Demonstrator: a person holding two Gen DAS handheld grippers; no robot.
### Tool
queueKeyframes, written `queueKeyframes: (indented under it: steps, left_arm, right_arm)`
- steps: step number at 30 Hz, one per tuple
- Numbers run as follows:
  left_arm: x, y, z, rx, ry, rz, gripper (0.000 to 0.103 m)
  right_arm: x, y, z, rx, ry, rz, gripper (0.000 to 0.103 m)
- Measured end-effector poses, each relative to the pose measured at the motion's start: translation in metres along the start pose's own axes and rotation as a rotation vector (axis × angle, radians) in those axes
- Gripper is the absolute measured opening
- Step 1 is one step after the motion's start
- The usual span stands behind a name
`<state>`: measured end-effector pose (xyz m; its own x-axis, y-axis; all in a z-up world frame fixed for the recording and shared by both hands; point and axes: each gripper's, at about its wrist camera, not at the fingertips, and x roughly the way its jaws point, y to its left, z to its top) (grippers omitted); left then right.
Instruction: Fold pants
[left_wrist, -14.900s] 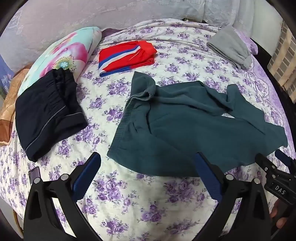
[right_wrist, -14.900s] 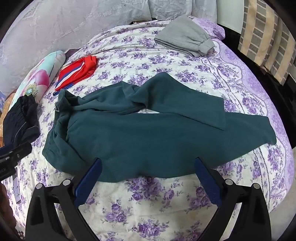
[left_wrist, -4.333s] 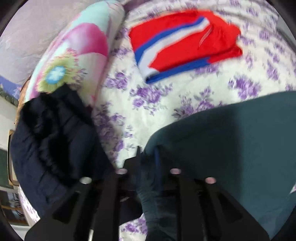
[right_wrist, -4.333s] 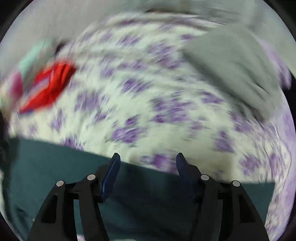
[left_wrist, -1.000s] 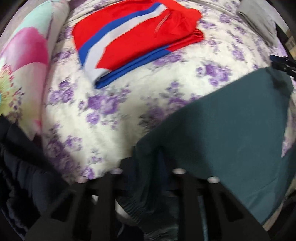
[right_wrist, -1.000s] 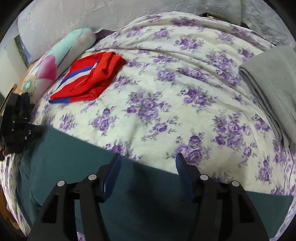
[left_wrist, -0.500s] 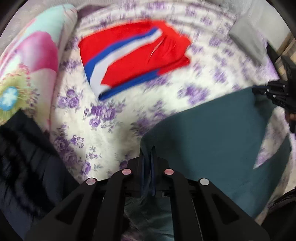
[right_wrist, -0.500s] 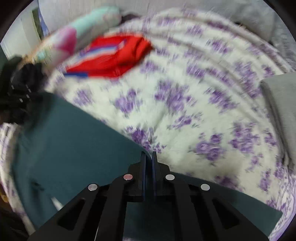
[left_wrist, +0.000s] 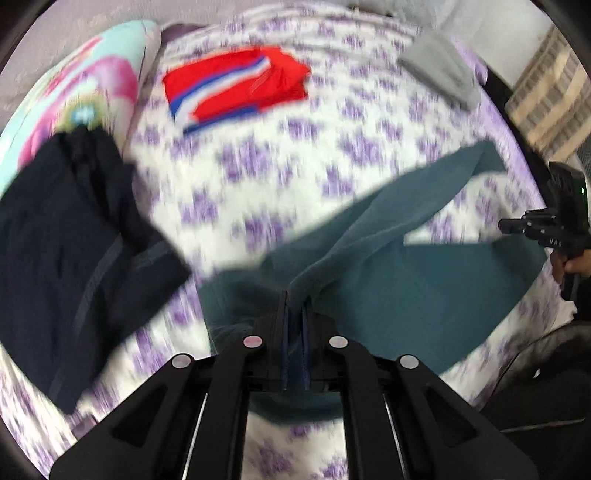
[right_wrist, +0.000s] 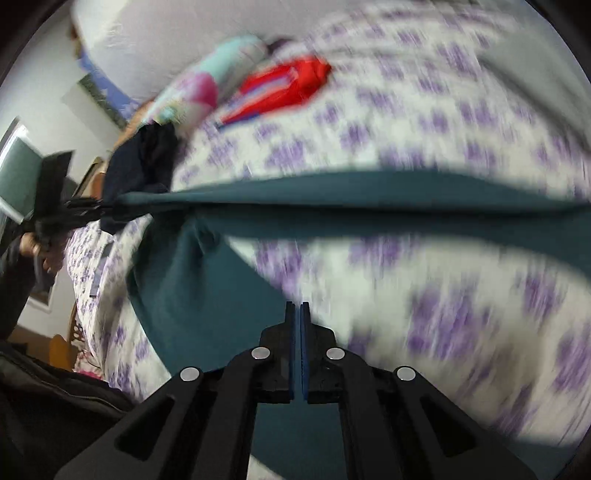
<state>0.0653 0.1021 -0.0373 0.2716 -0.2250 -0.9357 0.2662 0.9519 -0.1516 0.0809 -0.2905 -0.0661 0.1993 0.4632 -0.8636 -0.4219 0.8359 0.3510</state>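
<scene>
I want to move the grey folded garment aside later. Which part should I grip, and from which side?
Grip the grey folded garment at its near long edge, coming from the bed's centre. The stack lies flat near the far right corner of the bed, so that edge is the exposed one. Blur hides its layers.

Home bedroom: bed with purple-floral quilt (left_wrist: 266, 155), floral pillow (left_wrist: 92, 92) along its edge, folded clothes laid out on it, striped curtain (left_wrist: 546, 110), framed picture on wall (right_wrist: 103, 99).
</scene>
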Motion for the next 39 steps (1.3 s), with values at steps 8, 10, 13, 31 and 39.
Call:
queueKeyframes:
  steps: [8, 10, 13, 31, 39]
  left_arm:
    - [0.007, -0.011, -0.041, -0.113, 0.031, 0.068, 0.017]
    - [0.000, -0.007, -0.048, -0.149, 0.023, 0.088, 0.035]
    - [-0.013, 0.004, -0.059, -0.218, -0.017, 0.127, 0.051]
    - [0.036, 0.035, -0.066, -0.777, 0.178, -0.068, 0.059]
    - [0.069, 0.053, -0.052, -0.945, 0.245, -0.048, 0.049]
  right_arm:
    - [-0.002, -0.005, 0.009, 0.031, -0.096, -0.175, 0.062]
    - [0.004, 0.002, 0.017, -0.070, -0.082, -0.238, 0.063]
    - [0.019, 0.000, 0.026, -0.168, -0.044, -0.274, 0.063]
    - [0.088, 0.000, 0.060, -0.569, 0.107, -0.441, 0.057]
    - [0.070, -0.009, 0.077, -0.383, 0.035, -0.289, 0.010]
